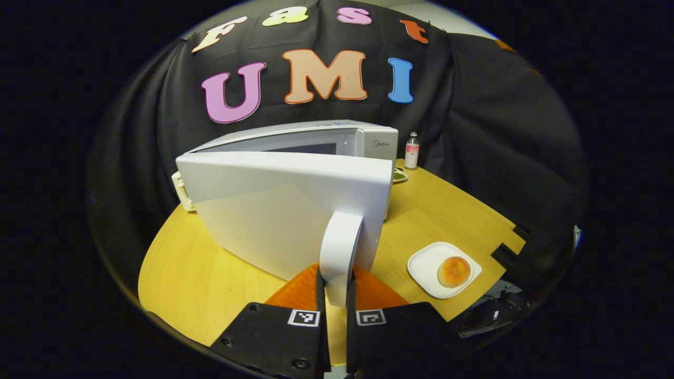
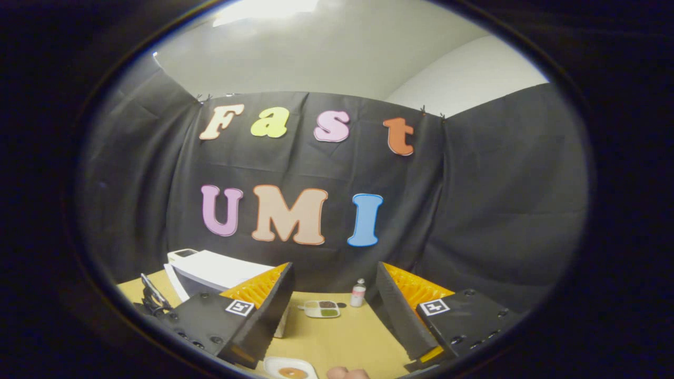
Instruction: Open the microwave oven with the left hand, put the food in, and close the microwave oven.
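My left gripper point(image 1: 336, 295) clamps the door handle point(image 1: 340, 252) of the microwave oven point(image 1: 295, 173), door partly swung. The bun point(image 1: 454, 271) waits on its plate point(image 1: 424, 266), lower right (loading, closing remain). My right gripper point(image 2: 334, 316) hangs open.

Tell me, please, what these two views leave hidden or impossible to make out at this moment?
- Microwave cavity: left gripper view, hidden behind the swung-out door.
- Left gripper contact on the door handle: pads sit behind the handle.
- Plate with the bun: right gripper view, cut off by the bottom edge.
- Small bottle: label too small.
- Divided tray: contents too small.
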`<move>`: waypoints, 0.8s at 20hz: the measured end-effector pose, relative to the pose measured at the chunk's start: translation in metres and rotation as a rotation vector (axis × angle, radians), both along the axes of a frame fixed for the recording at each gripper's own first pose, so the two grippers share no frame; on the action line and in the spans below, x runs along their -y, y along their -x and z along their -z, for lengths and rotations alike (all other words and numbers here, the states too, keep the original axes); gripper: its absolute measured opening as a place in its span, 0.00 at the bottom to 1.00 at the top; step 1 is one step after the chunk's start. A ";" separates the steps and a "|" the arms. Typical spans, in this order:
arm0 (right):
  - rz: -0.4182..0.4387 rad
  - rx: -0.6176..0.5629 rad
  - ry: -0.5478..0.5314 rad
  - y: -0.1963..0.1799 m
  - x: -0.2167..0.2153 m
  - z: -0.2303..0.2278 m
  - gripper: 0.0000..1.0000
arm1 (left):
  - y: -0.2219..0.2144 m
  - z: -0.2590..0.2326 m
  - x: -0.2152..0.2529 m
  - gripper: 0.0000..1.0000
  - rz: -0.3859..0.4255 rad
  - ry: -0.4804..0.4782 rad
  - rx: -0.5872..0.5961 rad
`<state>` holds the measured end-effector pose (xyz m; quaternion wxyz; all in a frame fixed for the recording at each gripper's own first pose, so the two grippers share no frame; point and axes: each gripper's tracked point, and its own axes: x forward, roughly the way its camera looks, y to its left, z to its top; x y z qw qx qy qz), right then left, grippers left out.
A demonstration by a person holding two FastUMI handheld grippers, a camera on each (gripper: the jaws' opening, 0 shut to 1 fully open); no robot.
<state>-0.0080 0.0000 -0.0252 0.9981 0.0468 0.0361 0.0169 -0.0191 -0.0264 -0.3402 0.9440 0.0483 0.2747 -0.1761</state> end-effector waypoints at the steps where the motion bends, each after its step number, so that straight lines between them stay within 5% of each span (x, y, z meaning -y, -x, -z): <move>1: -0.013 -0.002 -0.006 -0.001 -0.007 0.001 0.97 | 0.007 -0.001 -0.012 0.11 -0.013 0.000 0.000; 7: -0.068 -0.025 -0.037 0.000 -0.050 0.010 0.97 | 0.039 -0.002 -0.073 0.14 -0.148 -0.017 -0.013; 9: -0.076 -0.041 -0.047 0.002 -0.064 0.016 0.98 | 0.044 0.001 -0.104 0.31 -0.220 -0.057 -0.023; 11: -0.084 -0.062 -0.051 0.007 -0.077 0.026 0.98 | 0.049 -0.006 -0.125 0.70 -0.254 -0.021 -0.016; 16: -0.072 -0.116 -0.025 0.024 -0.094 0.062 0.97 | 0.061 -0.017 -0.179 0.84 -0.319 -0.031 0.021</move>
